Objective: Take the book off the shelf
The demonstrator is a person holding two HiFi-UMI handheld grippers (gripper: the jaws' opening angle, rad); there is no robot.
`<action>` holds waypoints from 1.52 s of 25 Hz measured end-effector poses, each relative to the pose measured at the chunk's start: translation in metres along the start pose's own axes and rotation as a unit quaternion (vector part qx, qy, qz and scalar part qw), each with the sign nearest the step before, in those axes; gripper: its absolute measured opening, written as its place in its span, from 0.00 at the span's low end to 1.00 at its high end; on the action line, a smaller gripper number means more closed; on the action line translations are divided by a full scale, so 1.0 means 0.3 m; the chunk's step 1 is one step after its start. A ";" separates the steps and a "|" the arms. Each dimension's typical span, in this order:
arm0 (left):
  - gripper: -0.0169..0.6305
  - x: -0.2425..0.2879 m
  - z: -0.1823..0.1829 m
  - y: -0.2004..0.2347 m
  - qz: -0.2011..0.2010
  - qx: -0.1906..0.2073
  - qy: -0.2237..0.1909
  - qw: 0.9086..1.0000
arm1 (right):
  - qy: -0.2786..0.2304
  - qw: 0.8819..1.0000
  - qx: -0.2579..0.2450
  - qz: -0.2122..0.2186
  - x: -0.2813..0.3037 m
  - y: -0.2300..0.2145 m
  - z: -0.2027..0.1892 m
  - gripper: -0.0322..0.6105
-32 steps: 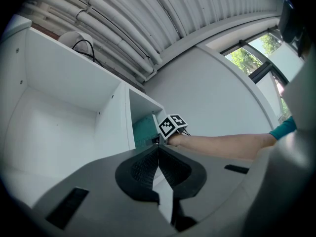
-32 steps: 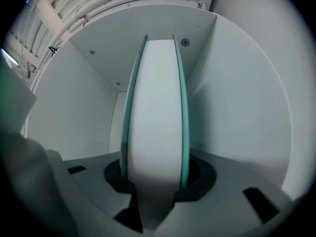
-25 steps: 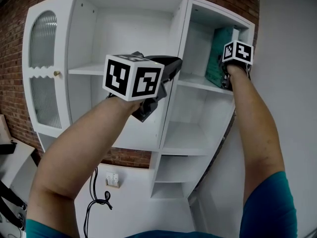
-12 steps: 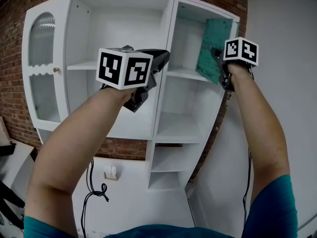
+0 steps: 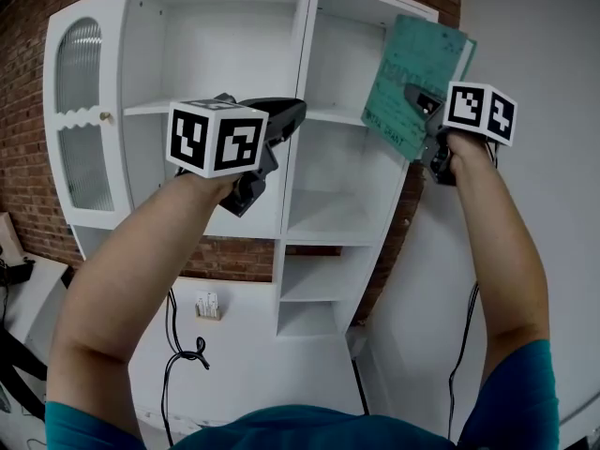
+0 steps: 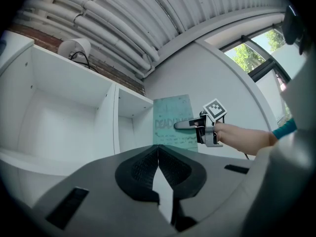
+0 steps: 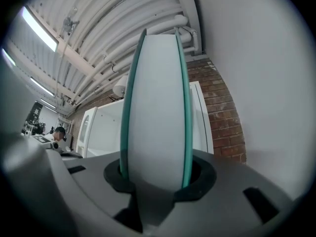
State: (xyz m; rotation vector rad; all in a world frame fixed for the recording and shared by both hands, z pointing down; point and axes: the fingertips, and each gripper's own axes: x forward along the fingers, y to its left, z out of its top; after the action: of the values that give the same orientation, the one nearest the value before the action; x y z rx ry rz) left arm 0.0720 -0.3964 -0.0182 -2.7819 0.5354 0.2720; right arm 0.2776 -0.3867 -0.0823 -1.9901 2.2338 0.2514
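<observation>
A teal book (image 5: 412, 81) is clamped in my right gripper (image 5: 424, 111), held in the air in front of the white shelf unit's (image 5: 309, 223) upper right bay and tilted. In the right gripper view the book (image 7: 155, 107) stands edge-on between the jaws, its white page block flanked by teal covers. From the left gripper view the book (image 6: 173, 120) and the right gripper (image 6: 190, 125) appear ahead and to the right. My left gripper (image 5: 281, 125) hangs before the middle of the shelf unit, its jaws touching at the tips (image 6: 158, 149) with nothing between them.
The shelf unit's open bays hold nothing; a glass-panelled door (image 5: 80, 129) stands open at its left. A brick wall (image 5: 28, 111) is behind, a plain white wall (image 5: 544, 45) to the right. A black cable (image 5: 178, 354) hangs below. Ceiling pipes (image 6: 113, 28) run overhead.
My right gripper has carried the book out of the upper right bay, toward me and to the right. The left gripper has drifted slightly left and down.
</observation>
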 end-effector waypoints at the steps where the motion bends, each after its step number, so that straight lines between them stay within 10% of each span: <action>1: 0.05 -0.006 -0.018 -0.007 0.000 -0.003 0.002 1.000 | -0.002 1.000 0.002 0.007 -0.024 0.003 -0.010 0.30; 15: 0.05 -0.055 -0.192 -0.036 0.010 -0.040 0.018 0.999 | 0.009 0.998 -0.024 0.048 -0.178 0.035 -0.179 0.30; 38: 0.05 -0.230 -0.844 -0.227 0.014 -0.082 0.062 0.995 | 0.068 0.993 0.028 0.092 -0.349 0.064 -1.052 0.30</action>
State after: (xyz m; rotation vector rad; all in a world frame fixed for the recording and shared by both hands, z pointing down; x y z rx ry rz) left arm 0.0678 -0.3941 0.2527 -2.9672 0.6088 0.1553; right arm 0.2729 -0.3511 0.2488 -1.8242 2.4825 0.0728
